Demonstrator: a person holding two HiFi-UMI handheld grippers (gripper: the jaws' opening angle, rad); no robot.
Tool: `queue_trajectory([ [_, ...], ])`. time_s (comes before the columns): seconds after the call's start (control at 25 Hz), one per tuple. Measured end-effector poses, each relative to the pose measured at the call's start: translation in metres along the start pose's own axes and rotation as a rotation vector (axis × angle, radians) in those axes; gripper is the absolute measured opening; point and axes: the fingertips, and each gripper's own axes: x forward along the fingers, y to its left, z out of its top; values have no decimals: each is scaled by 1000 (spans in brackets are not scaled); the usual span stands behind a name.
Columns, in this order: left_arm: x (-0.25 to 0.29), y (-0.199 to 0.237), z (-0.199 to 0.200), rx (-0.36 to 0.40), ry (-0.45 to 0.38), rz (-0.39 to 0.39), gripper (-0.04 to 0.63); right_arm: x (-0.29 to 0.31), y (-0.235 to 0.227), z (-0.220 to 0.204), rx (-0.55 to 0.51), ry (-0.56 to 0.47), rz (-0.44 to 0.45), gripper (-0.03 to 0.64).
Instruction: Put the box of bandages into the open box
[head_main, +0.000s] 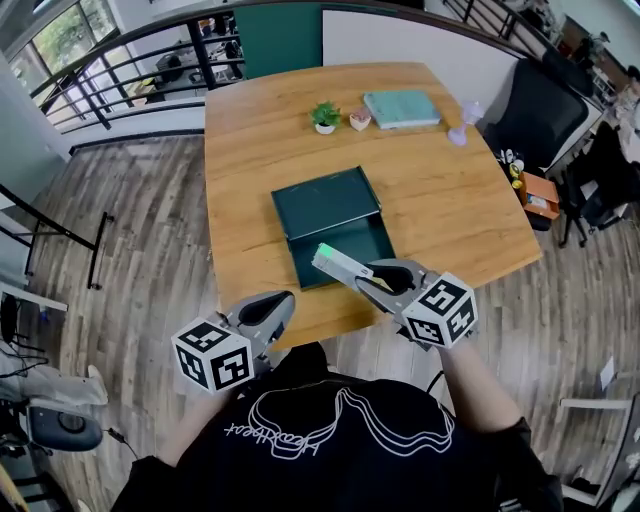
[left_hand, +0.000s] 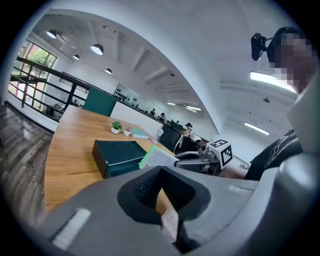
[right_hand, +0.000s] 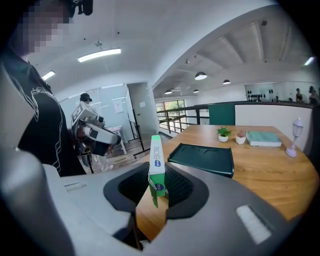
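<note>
A dark green open box (head_main: 336, 243) lies mid-table with its lid (head_main: 326, 201) folded back on the far side. Its dark side wall also shows in the left gripper view (left_hand: 120, 155). My right gripper (head_main: 385, 278) is shut on the white and green box of bandages (head_main: 338, 264), which hangs over the near edge of the open box. In the right gripper view the bandage box (right_hand: 156, 165) stands upright between the jaws. My left gripper (head_main: 268, 310) hangs off the table's near edge at the left, shut with nothing in it.
At the far side of the wooden table (head_main: 250, 170) stand a small potted plant (head_main: 325, 117), a little pot (head_main: 359, 120), a teal book (head_main: 401, 108) and a pale purple lamp (head_main: 462, 125). A black chair (head_main: 545, 115) sits to the right and a railing (head_main: 130, 70) to the far left.
</note>
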Motion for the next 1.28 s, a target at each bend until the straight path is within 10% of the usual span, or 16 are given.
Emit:
queue_trajectory([
  [1.28, 4, 81, 5, -94, 28, 100, 0, 110, -59, -69, -291, 376, 85, 123],
])
